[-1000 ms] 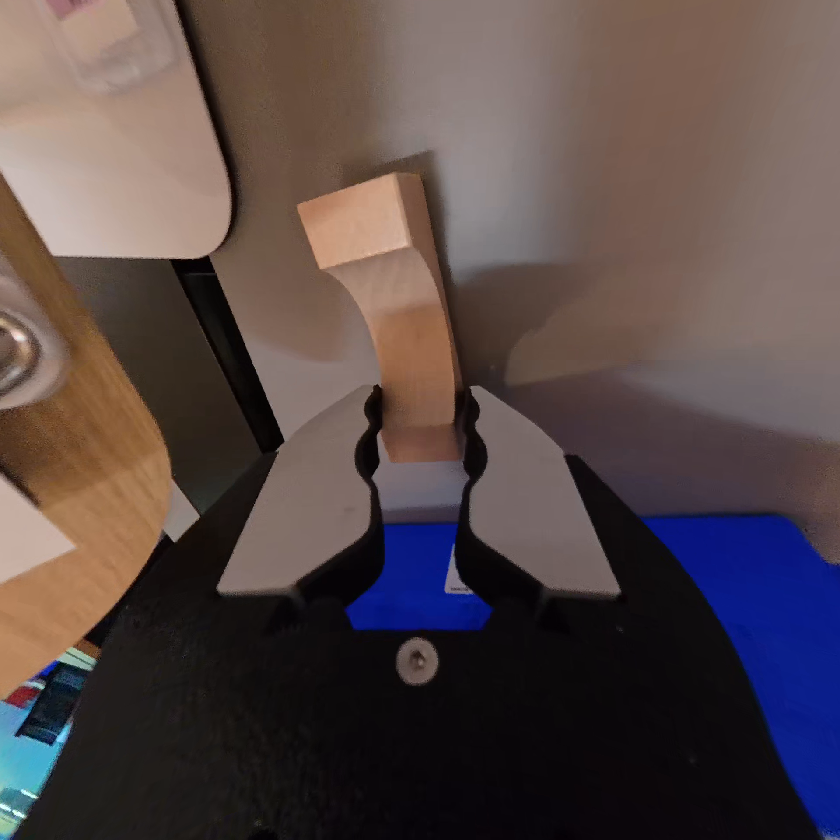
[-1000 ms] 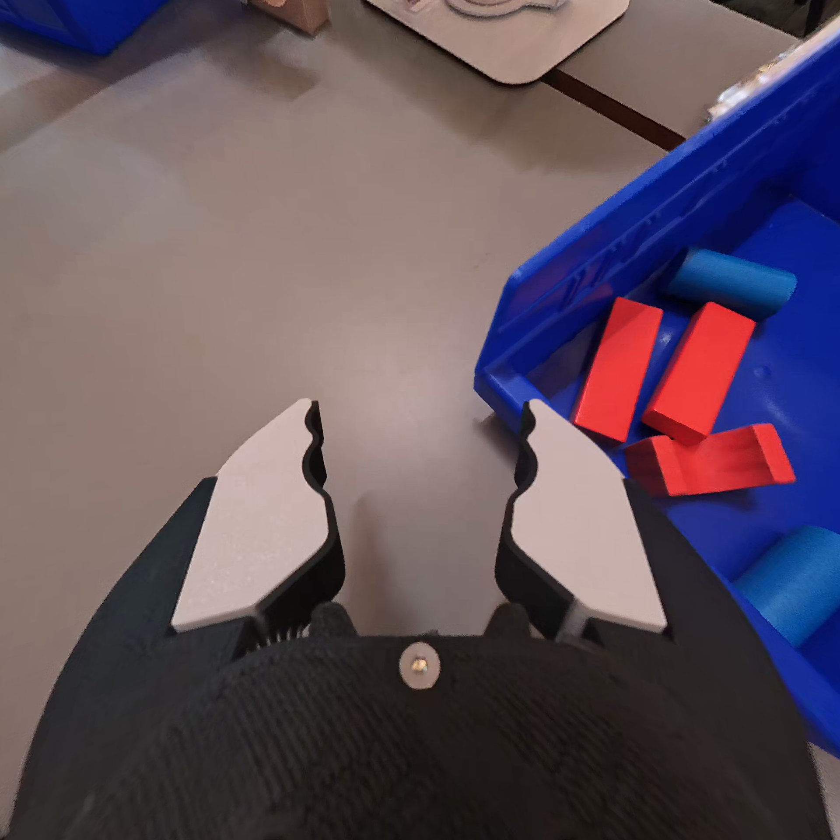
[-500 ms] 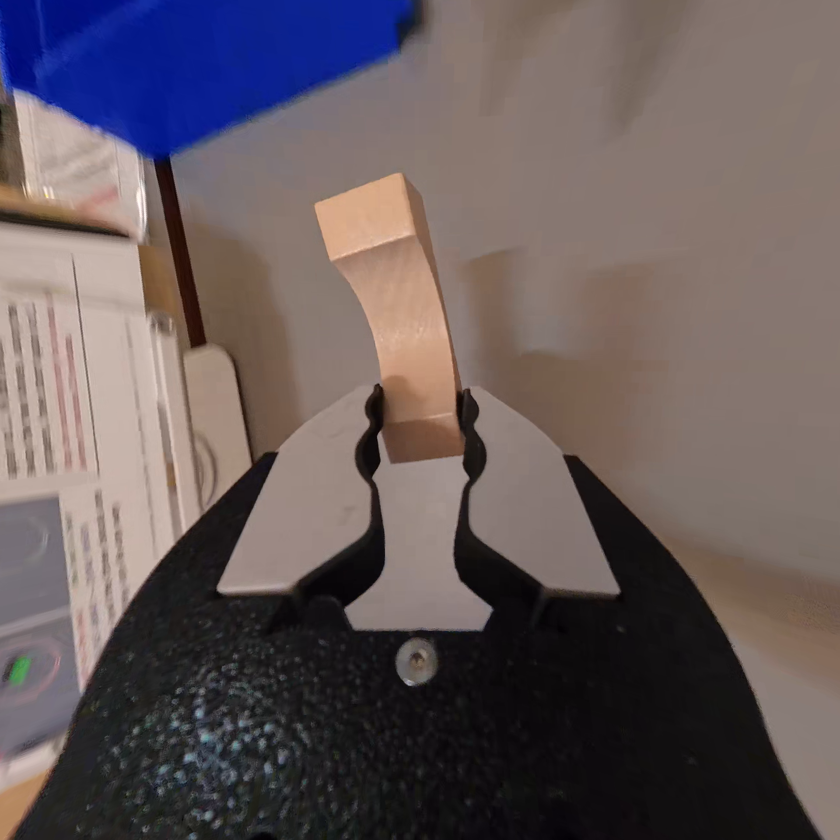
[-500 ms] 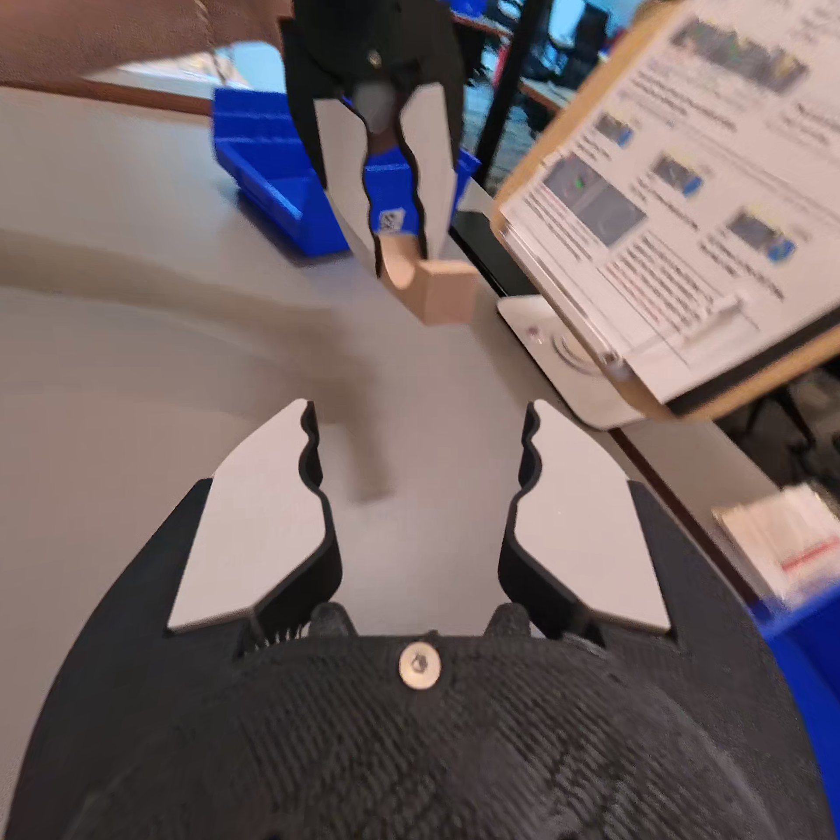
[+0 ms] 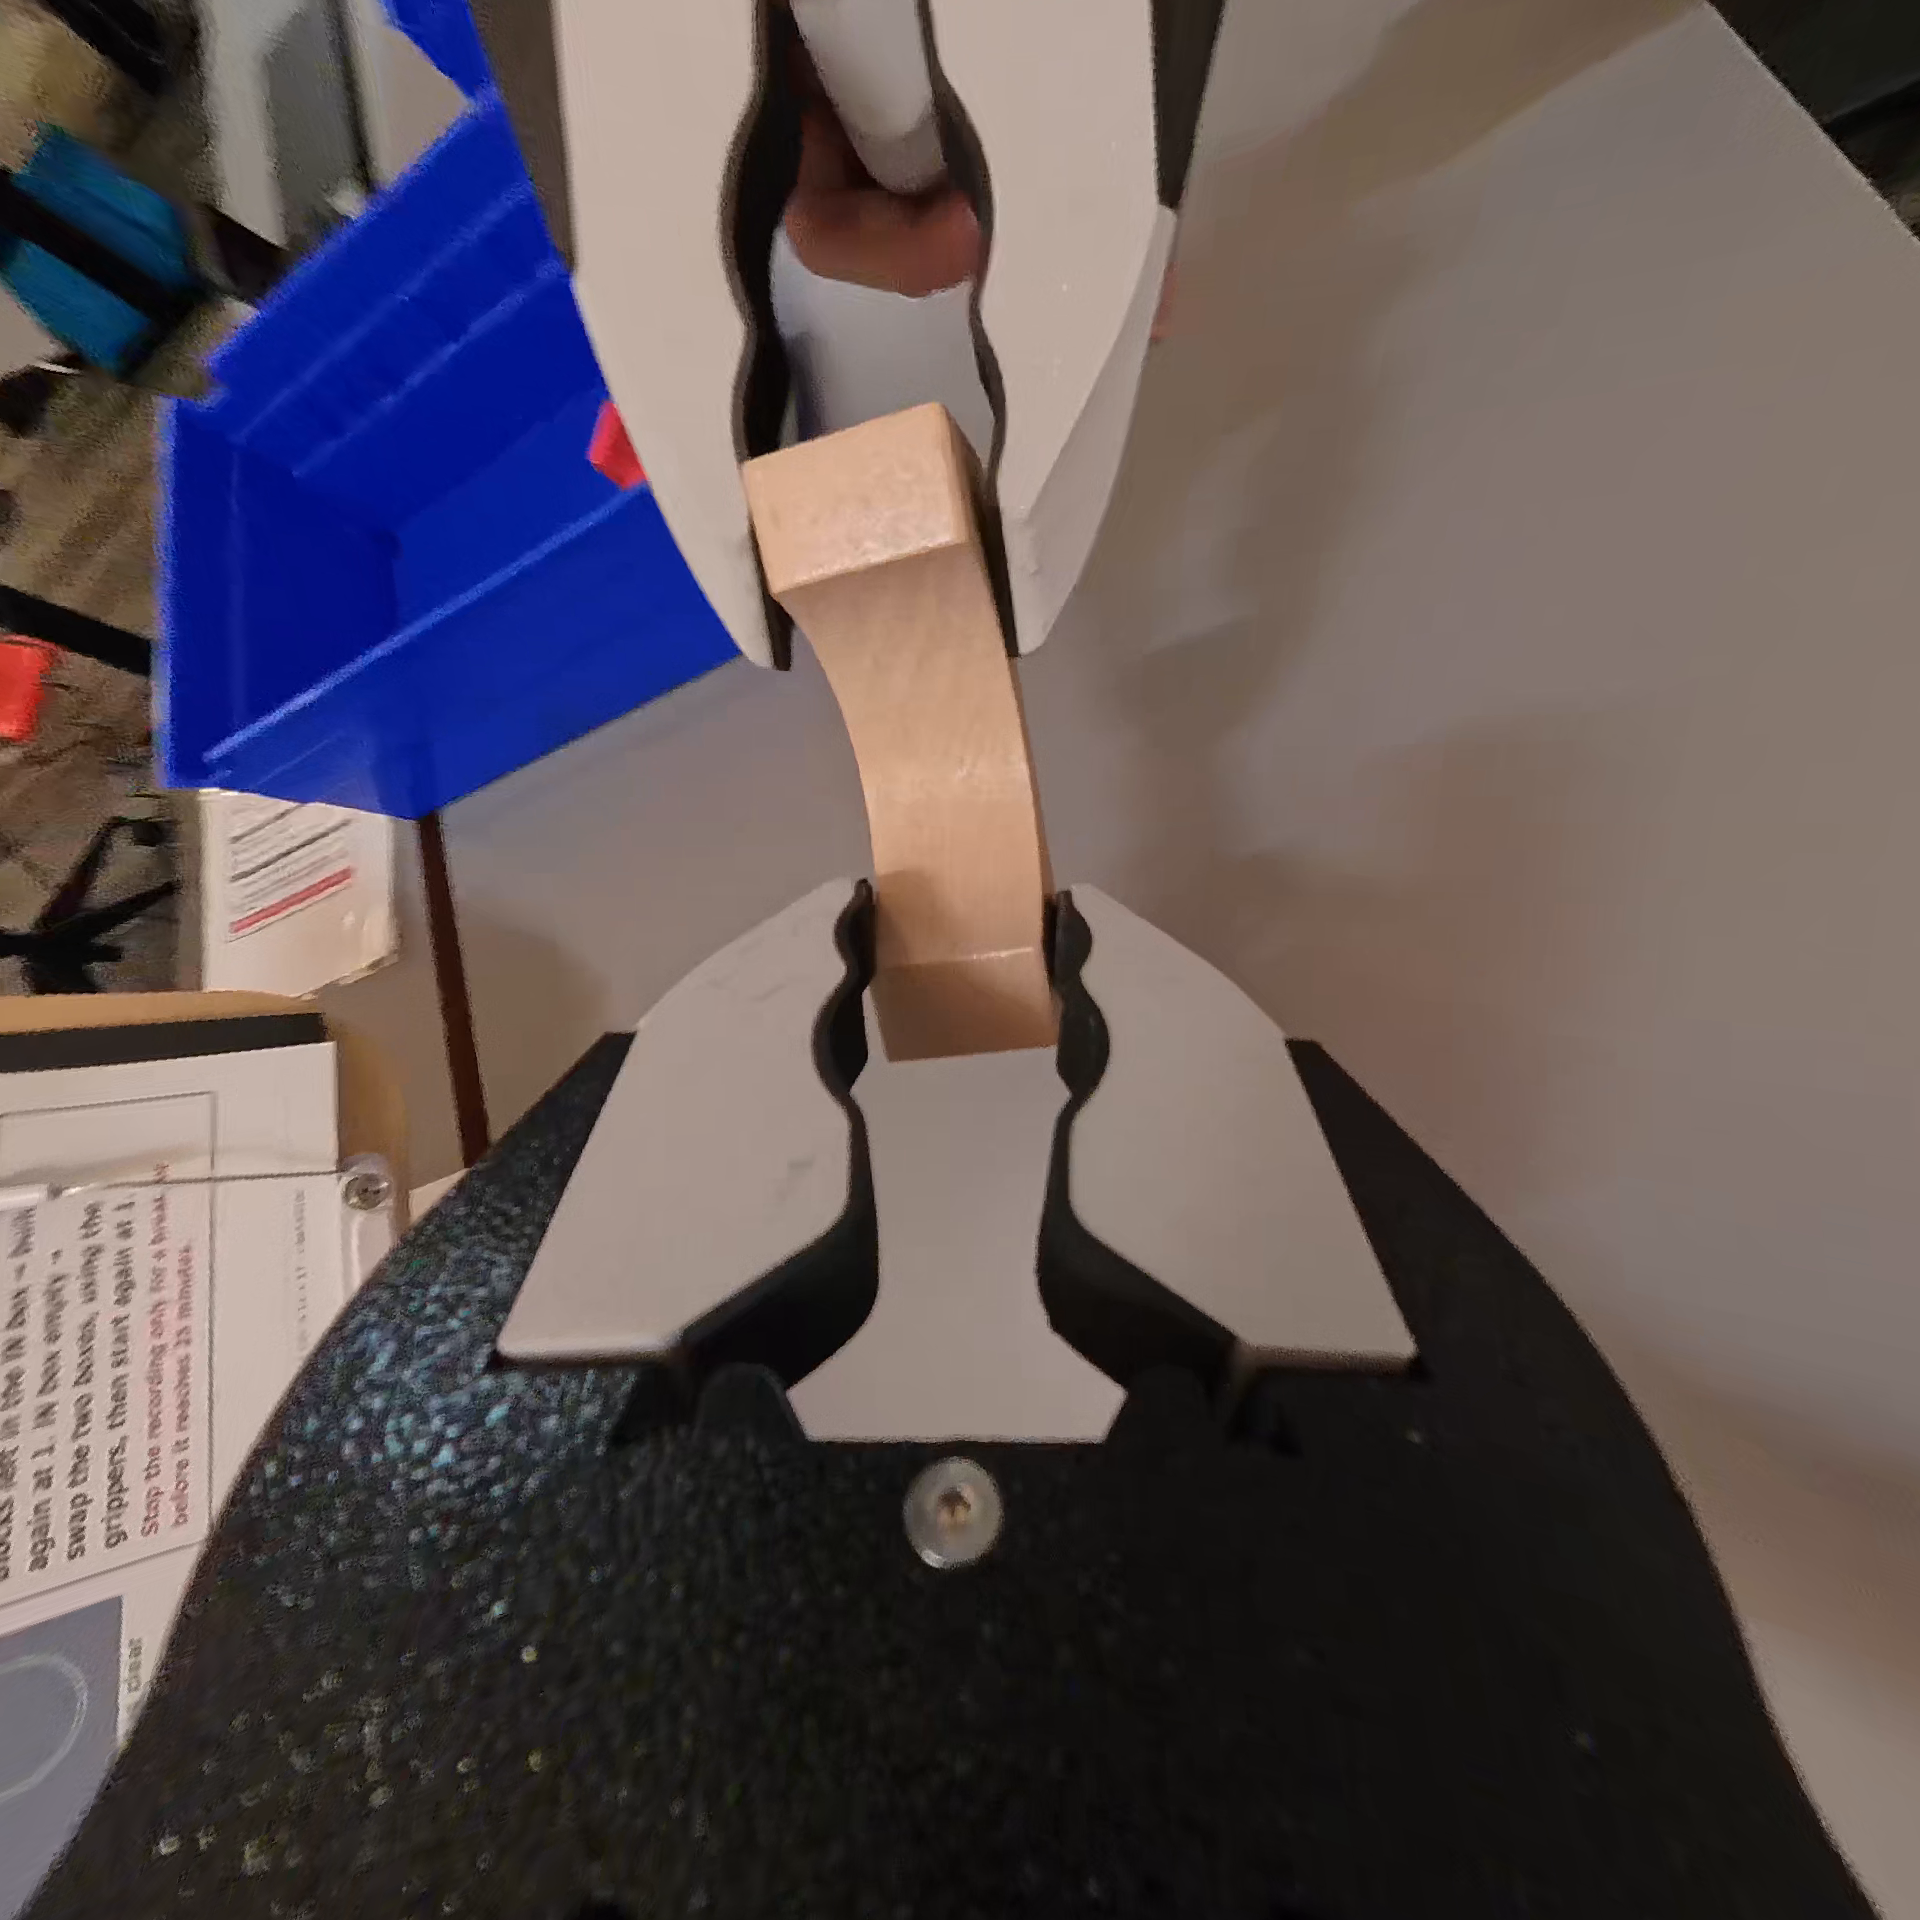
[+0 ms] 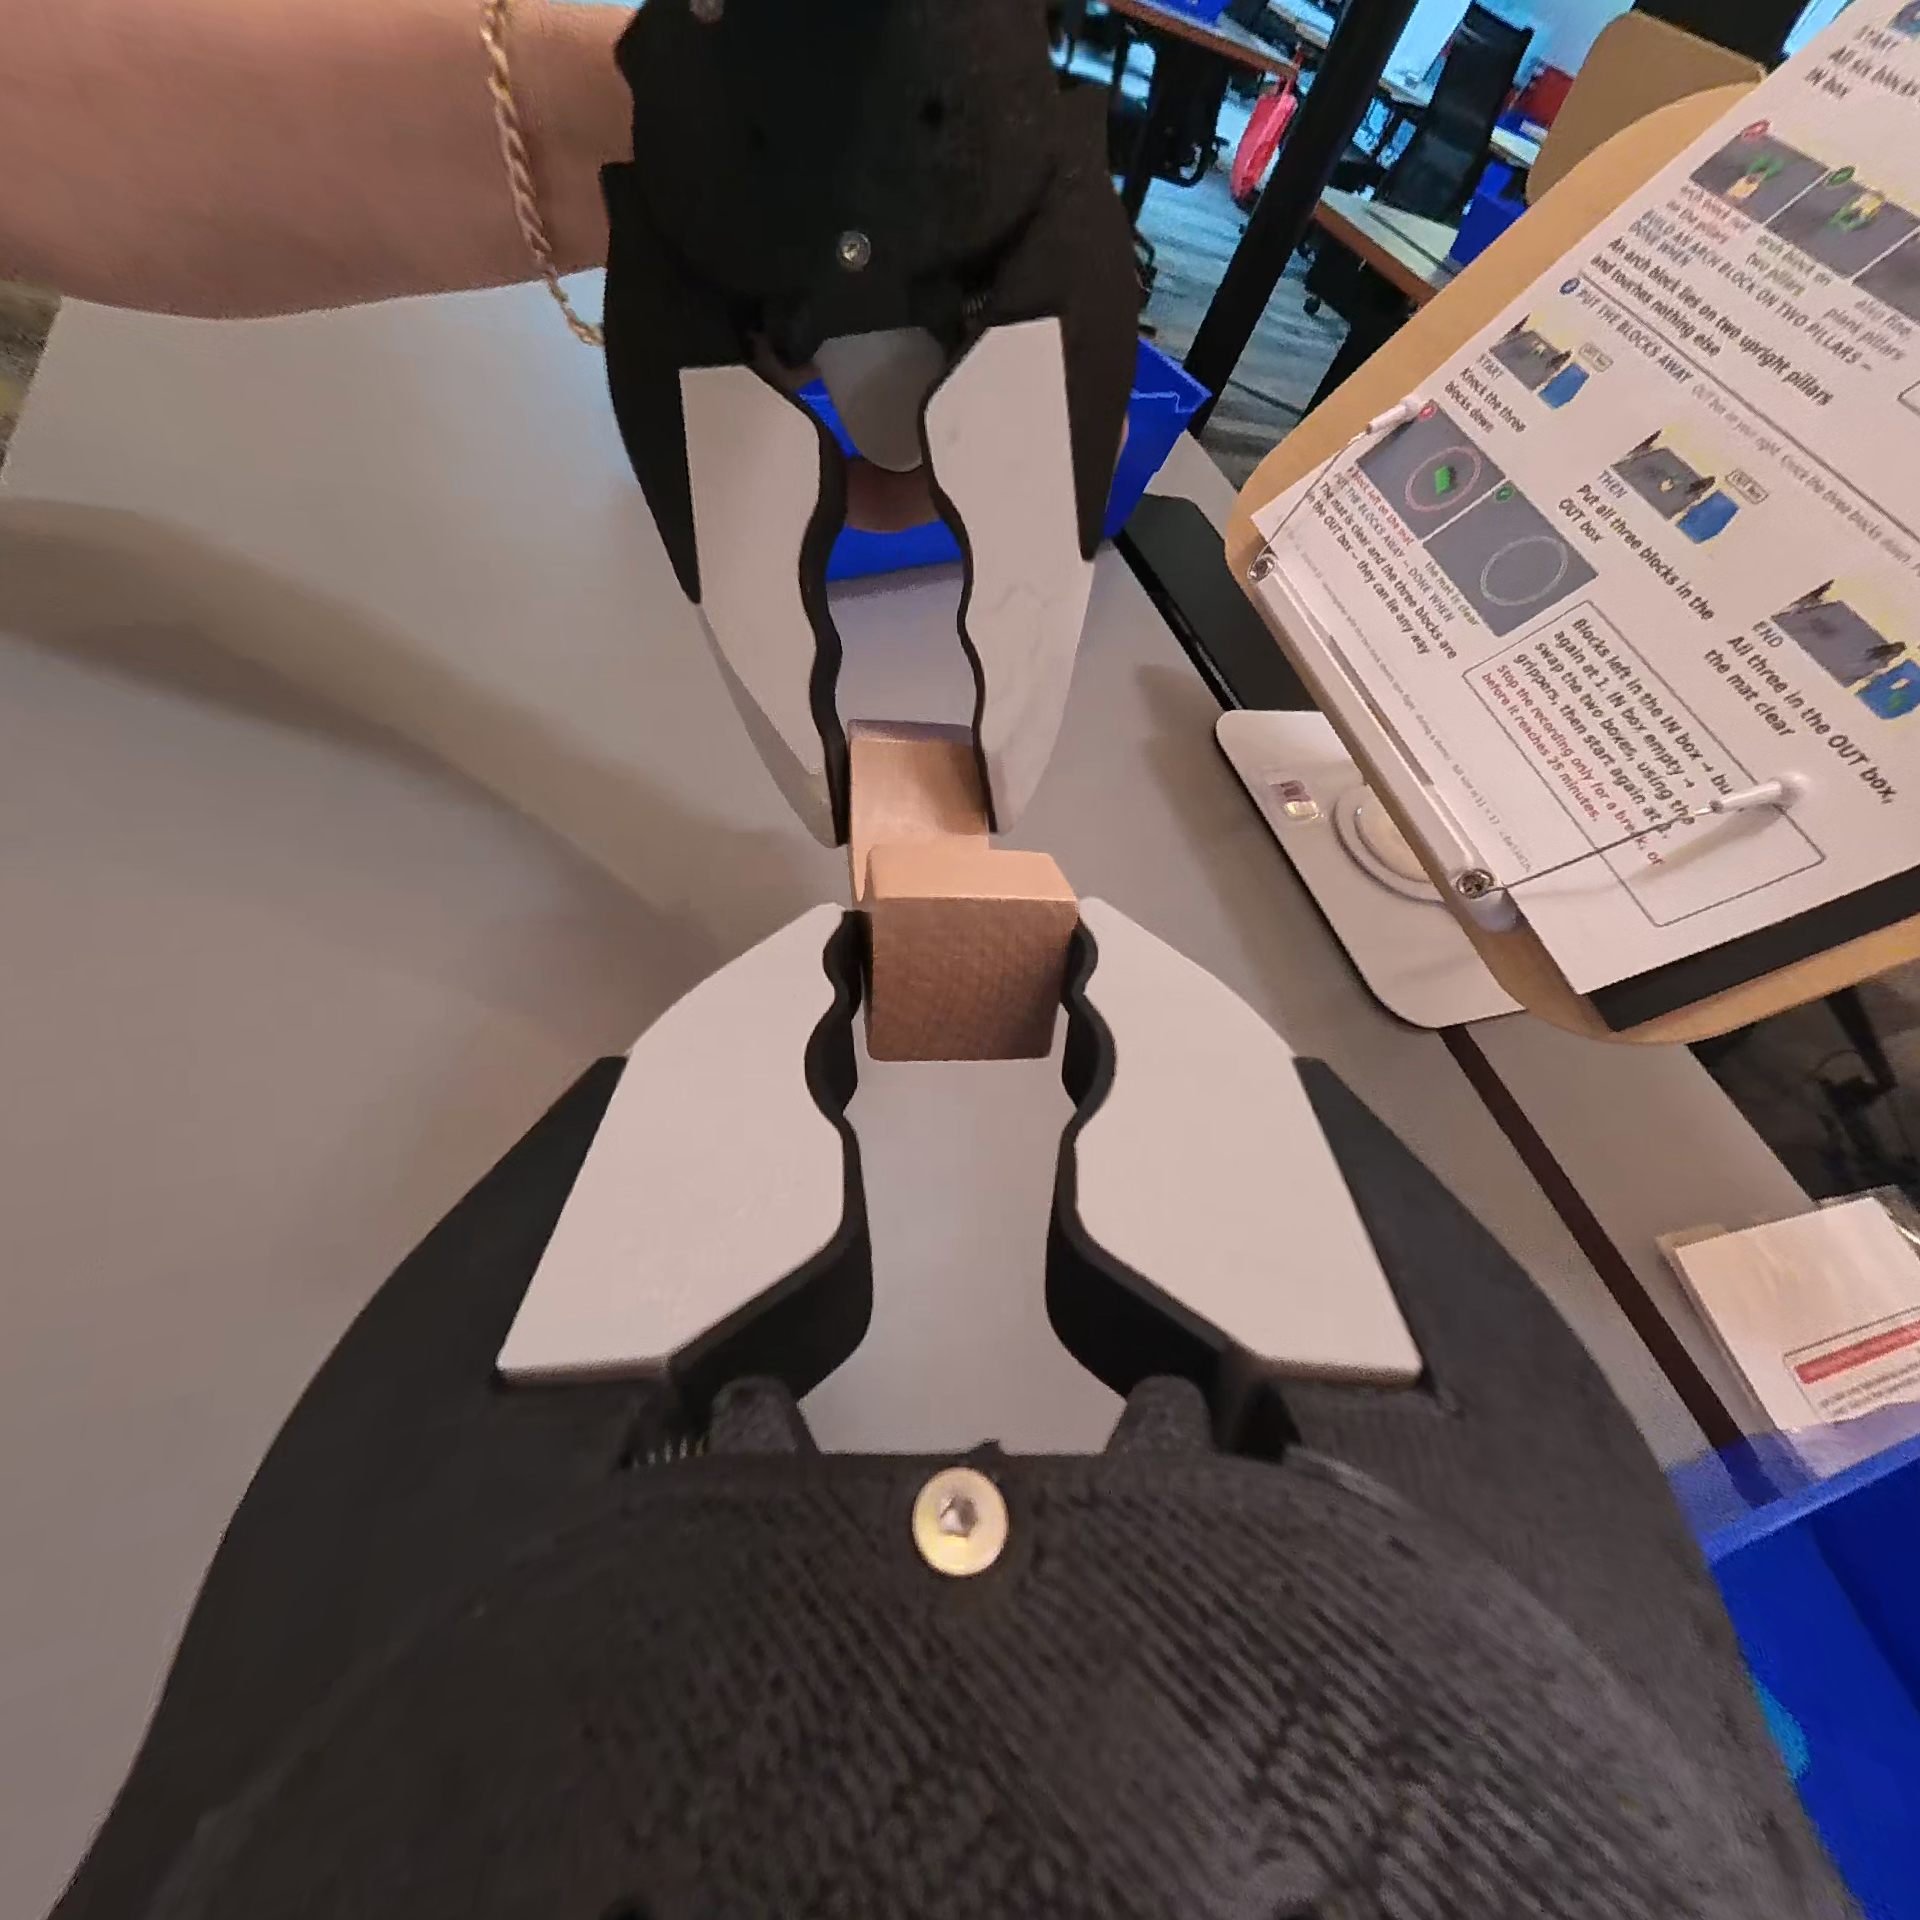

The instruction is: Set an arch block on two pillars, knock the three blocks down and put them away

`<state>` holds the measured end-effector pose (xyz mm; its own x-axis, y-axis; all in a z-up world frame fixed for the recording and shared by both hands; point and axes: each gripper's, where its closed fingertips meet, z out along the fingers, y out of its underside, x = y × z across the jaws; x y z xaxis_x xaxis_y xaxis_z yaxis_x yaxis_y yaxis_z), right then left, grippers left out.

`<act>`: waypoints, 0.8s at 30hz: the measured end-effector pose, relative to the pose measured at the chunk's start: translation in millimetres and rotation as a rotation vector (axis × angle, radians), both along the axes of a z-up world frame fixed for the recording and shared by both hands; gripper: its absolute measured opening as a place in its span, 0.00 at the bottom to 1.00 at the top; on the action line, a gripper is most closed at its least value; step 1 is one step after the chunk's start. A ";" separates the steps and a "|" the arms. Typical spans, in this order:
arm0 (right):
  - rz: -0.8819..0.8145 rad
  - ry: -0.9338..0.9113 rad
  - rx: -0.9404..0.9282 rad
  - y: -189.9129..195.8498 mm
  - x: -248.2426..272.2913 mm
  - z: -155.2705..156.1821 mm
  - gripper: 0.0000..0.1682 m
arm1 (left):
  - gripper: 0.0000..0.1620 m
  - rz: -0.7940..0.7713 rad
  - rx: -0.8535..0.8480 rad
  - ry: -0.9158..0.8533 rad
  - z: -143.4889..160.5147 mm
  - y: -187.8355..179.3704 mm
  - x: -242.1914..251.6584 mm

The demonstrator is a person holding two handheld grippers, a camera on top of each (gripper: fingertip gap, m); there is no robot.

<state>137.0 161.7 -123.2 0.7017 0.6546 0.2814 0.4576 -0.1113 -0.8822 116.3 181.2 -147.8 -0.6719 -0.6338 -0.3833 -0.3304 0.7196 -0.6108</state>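
A pale wooden arch block (image 5: 935, 727) hangs in the air between both grippers, above the grey table (image 6: 312, 935). My left gripper (image 5: 961, 914) is shut on the block's near end in the left wrist view. My right gripper (image 5: 894, 649) comes in from the top there, its fingers closed against the block's far end. In the right wrist view my right gripper (image 6: 961, 920) is shut on the squared end of the block (image 6: 961, 977). The left gripper (image 6: 912, 826) faces it and grips the other end. A forearm with a chain bracelet (image 6: 260, 156) is behind it.
A blue bin (image 5: 416, 644) with a red block (image 5: 613, 447) in it stands at the left. A printed sheet on a tilted wooden board (image 6: 1610, 623) rests on a white base (image 6: 1330, 831) at the table's right edge. Another blue bin (image 6: 1818, 1621) sits at the lower right. There is about 4 cm between the tips of the two grippers.
My right gripper was open and empty; it has moved up to the left gripper and closed on the block's free end. The left gripper has swung round with the block.
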 end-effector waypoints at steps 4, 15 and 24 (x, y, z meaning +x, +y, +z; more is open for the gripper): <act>-0.192 -0.059 -0.007 9.3 40.9 4.3 0.21 | 0.26 0.202 -0.113 -0.230 25.3 9.5 9.6; -1.061 -0.076 -0.246 8.4 324.1 -35.5 0.21 | 0.37 0.674 -0.199 -0.322 14.6 47.7 -74.1; -1.120 -0.122 -0.387 19.5 352.5 -85.6 0.21 | 0.37 0.769 -0.274 -0.275 -19.1 46.8 -103.2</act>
